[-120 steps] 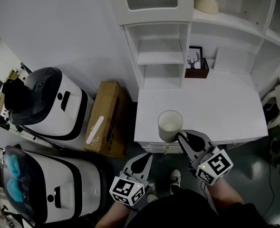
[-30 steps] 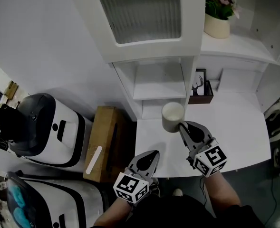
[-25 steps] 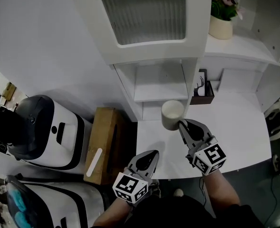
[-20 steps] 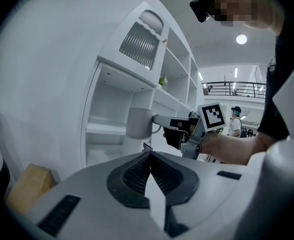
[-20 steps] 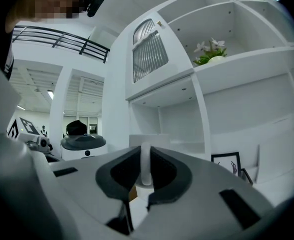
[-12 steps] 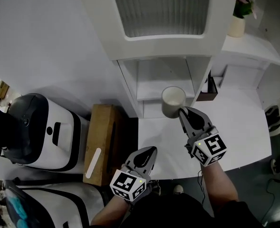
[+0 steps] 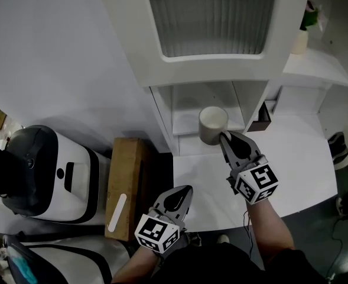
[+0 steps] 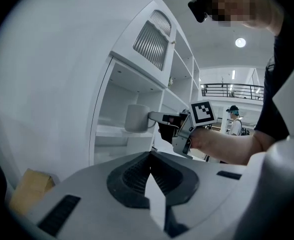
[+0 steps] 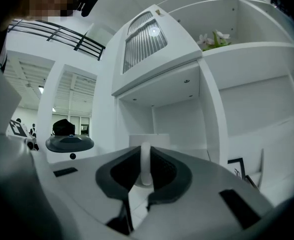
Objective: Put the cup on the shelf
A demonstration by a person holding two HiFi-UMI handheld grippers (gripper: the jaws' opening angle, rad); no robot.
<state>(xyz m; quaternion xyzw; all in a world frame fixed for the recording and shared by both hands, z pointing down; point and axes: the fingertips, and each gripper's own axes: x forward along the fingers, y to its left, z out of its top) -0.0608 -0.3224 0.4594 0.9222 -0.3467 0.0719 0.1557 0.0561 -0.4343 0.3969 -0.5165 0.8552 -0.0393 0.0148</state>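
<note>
Jaws of the right gripper [image 7: 223, 138] are pressed together on the handle of the white cup [image 7: 212, 123]; the right gripper view shows the thin white loop standing upright between the two dark pads. The cup is upright, its open mouth up, and it sits at the front of the open compartment under the cabinet's ribbed door [image 7: 212, 16]. In the left gripper view its base is level with the lower shelf [image 8: 109, 130] of that compartment, but whether it touches the board I cannot tell. The person's right forearm reaches out over the white desk top [image 7: 292, 152].

Jaws of the left gripper [image 7: 182, 193] are together with nothing between them. It hangs low by the desk's front left corner, well apart from the cup, tips pointing toward the cabinet.

A dark picture frame [image 7: 261, 118] stands in the next bay to the right, and a potted plant [image 7: 301, 40] is on the shelf above it. A cardboard box [image 7: 126, 182] lies on the floor left of the desk, beside a white-and-black machine [image 7: 38, 170]
</note>
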